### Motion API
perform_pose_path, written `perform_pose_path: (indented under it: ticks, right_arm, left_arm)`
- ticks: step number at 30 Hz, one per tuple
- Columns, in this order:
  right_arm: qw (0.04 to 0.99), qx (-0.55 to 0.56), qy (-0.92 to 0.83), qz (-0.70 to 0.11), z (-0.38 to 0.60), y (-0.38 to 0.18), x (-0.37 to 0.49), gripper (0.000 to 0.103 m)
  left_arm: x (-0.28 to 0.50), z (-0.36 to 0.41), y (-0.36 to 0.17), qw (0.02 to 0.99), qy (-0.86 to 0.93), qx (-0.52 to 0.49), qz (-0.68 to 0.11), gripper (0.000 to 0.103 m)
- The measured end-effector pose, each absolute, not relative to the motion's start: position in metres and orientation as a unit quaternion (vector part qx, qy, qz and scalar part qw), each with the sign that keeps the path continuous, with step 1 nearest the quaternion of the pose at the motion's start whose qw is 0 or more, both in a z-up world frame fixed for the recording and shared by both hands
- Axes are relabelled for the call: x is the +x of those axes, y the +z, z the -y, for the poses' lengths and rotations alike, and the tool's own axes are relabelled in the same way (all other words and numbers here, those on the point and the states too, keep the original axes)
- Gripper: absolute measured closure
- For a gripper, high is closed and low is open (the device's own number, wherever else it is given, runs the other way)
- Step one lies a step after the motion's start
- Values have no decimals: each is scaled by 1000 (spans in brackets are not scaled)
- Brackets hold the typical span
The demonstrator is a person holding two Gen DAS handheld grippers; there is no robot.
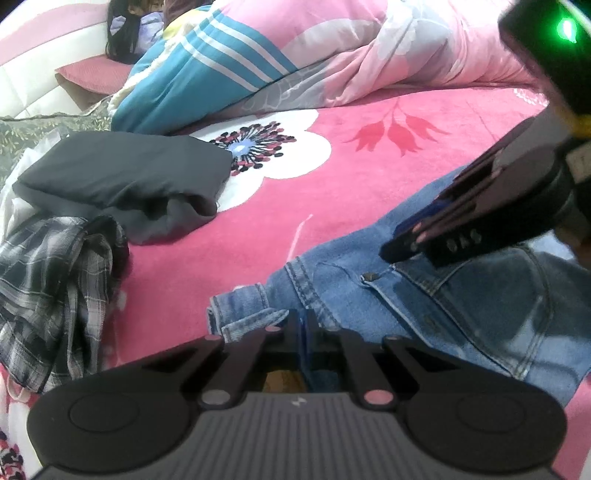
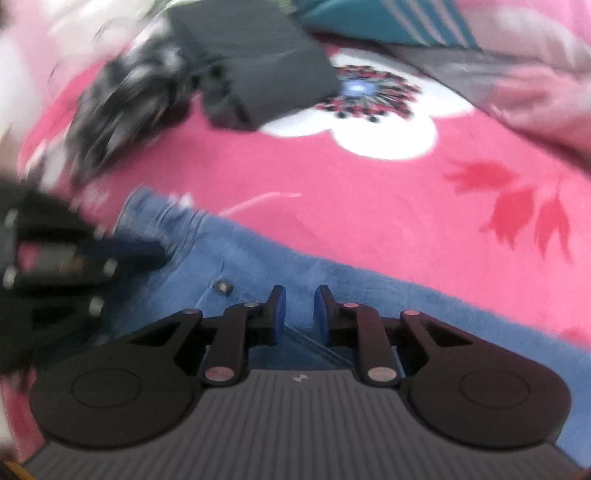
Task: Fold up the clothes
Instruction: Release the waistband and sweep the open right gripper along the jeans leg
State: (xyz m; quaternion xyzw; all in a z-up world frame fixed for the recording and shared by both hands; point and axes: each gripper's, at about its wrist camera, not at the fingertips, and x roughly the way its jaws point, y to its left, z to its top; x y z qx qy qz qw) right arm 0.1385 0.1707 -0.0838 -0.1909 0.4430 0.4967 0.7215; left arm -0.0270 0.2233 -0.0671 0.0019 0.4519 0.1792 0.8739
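Blue jeans [image 1: 461, 306] lie flat on the pink flowered bedsheet [image 1: 258, 240], waistband end toward the left. My left gripper [image 1: 304, 321] is shut at the waistband edge beside a belt loop, with denim at its tips. In the left wrist view my right gripper [image 1: 395, 251] comes in from the right and presses down near the riveted pocket. The blurred right wrist view shows the right gripper [image 2: 300, 310] with its blue pads a narrow gap apart and the jeans [image 2: 258, 258] filling that gap. The left gripper [image 2: 147, 253] sits at the left of that view.
A folded dark grey garment [image 1: 122, 173] and a crumpled plaid shirt [image 1: 48, 288] lie at the left. A pink duvet [image 1: 369, 48] and a teal striped blanket [image 1: 207, 74] are heaped along the far side. Dark hair of a person [image 1: 122, 33] shows at the far left.
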Motion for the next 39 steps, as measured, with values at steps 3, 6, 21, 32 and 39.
perform_pose_path:
  ticks: [3,6,21,32,39]
  right_arm:
    - [744,-188,472,-433,-158,-63,130,86]
    - [778,-202,434,-408,-136,-46,136,87]
    - [823,-171,318,-438,-55,-37,192,83]
    - [804,-141,318,-483,-25,-54,227,81]
    - [762,-198,357,-503,-14,-84,210,75]
  left_arm:
    - [-25,-224,-66,872,177,2,-457,98]
    - [-26,-223,-66,871,176,10,-458,98]
    - [-33,-194,-34,884,179,-4,-432,77]
    - [-18,-118,-32,892,141,-49,-427,75]
    - [-17,-103,-66,875,137,-7,-464,74]
